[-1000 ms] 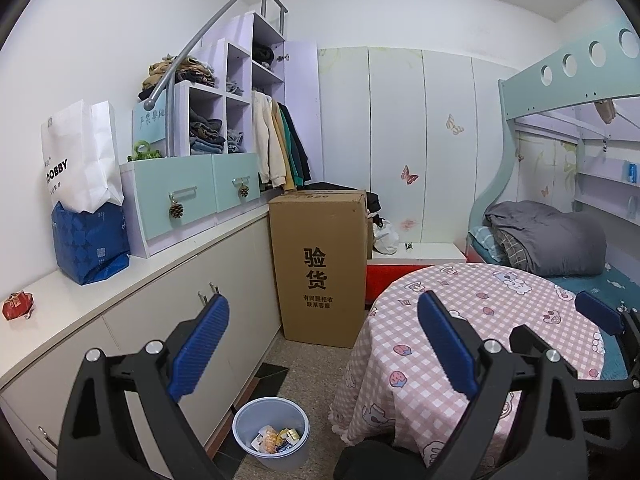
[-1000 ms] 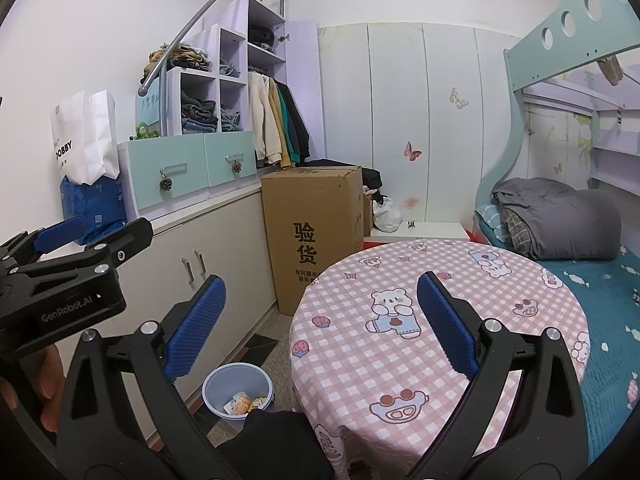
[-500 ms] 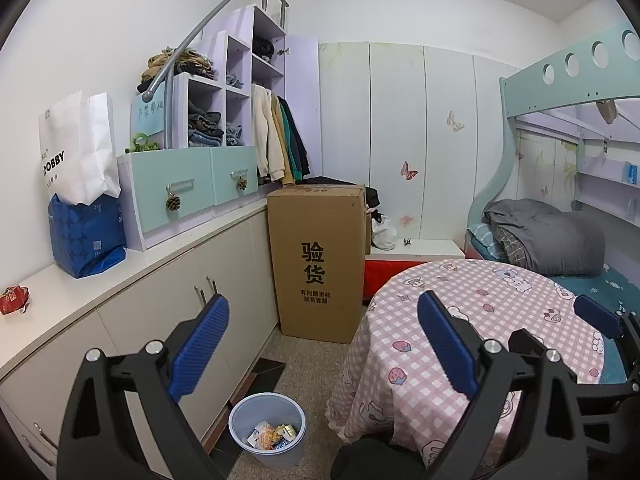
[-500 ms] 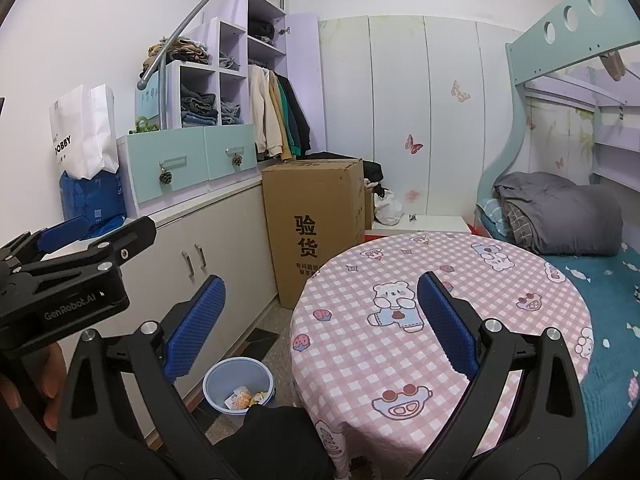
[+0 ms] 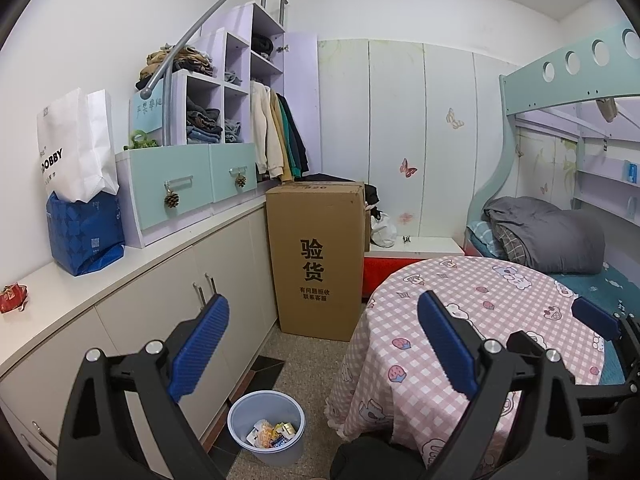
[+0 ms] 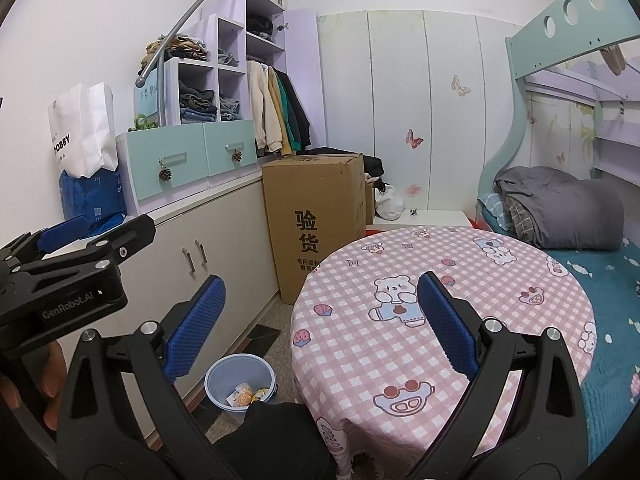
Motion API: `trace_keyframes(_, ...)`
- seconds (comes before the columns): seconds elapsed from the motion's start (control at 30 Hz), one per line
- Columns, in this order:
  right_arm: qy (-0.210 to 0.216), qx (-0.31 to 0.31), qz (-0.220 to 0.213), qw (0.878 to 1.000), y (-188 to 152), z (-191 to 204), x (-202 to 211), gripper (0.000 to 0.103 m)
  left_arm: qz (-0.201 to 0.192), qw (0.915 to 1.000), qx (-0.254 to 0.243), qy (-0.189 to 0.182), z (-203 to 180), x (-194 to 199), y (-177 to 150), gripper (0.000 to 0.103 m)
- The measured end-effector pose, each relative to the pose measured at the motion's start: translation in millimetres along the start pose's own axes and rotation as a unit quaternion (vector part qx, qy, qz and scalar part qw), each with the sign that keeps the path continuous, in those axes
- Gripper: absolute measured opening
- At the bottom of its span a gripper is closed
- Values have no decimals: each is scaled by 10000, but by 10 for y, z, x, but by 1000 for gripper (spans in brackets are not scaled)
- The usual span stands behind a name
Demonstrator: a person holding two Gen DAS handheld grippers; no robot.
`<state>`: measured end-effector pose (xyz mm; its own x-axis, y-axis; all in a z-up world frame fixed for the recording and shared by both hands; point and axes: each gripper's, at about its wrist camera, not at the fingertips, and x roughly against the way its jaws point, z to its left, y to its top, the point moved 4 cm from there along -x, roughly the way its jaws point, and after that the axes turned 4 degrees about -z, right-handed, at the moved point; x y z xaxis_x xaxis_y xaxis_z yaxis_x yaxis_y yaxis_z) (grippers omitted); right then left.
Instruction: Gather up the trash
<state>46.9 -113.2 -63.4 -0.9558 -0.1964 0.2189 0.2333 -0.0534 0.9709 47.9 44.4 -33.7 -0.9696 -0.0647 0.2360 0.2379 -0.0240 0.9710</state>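
Observation:
A pale blue trash bin (image 5: 276, 456) stands on the floor between the cabinet and the round table, with several wrappers (image 5: 272, 434) inside. It also shows in the right wrist view, the bin (image 6: 222, 400) holding the same wrappers (image 6: 244, 394). A red crumpled wrapper (image 5: 12, 304) lies on the white counter at far left. My left gripper (image 5: 322, 344) hangs open and empty above the floor by the bin. My right gripper (image 6: 322, 326) is open and empty over the table's edge. The left gripper (image 6: 118, 224) shows at the left of the right wrist view, a hand (image 6: 24, 380) under it.
The round table (image 6: 460, 264) carries a pink checked cloth. A tall cardboard box (image 5: 316, 260) stands beyond the bin. The long white cabinet (image 5: 224, 264) carries a blue bag (image 5: 84, 236) and a white paper bag (image 5: 76, 148). A bunk bed (image 5: 552, 236) fills the right side.
Both views have drifted only slightly, with the bin and box shifting a little in the frames. Both grippers stay open and empty.

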Motion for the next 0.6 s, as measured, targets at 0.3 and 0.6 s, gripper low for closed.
trace_keyframes(0.3,25,-36,39,10000,-24,6,-7,95,-2,10000,-2,-5,7,-1,1,93)
trace_keyframes(0.6,46,-87,75,9999,-46,15,-15,95,16,10000,-9,-5,-12,-4,-15,93)
